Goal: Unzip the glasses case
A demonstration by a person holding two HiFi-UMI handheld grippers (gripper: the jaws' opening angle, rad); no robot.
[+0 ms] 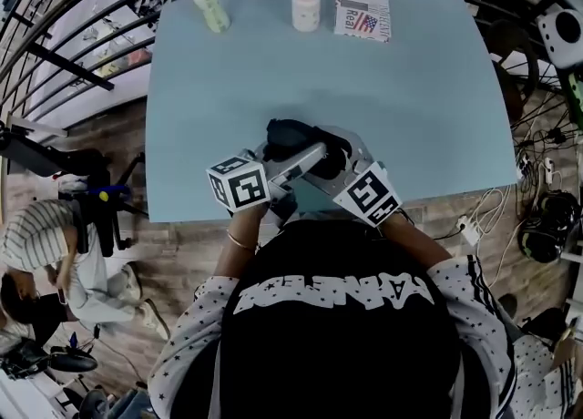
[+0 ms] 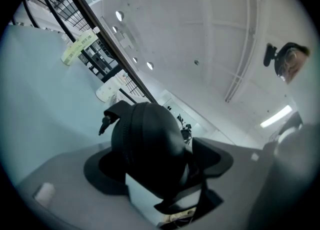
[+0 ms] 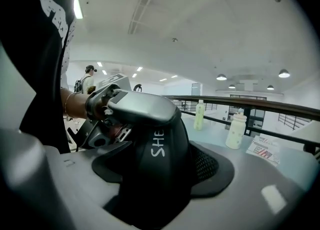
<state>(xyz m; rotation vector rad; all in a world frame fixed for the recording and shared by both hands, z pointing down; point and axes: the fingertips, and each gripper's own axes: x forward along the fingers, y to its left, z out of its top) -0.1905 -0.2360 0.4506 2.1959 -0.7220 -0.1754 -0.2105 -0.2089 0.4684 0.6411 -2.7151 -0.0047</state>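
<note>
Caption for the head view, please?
Left gripper and right gripper hold a black oval glasses case above a pale blue table, near its front edge.

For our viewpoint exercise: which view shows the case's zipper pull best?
Left gripper view: the zipper pull juts clear of the glasses case. Right gripper view shows only its lettered side; head view, just its dark top.

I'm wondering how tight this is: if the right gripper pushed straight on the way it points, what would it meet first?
The black glasses case, which sits right between the right gripper's jaws. Just beyond it, apparently, is the left gripper, clamped on the same case.
</note>
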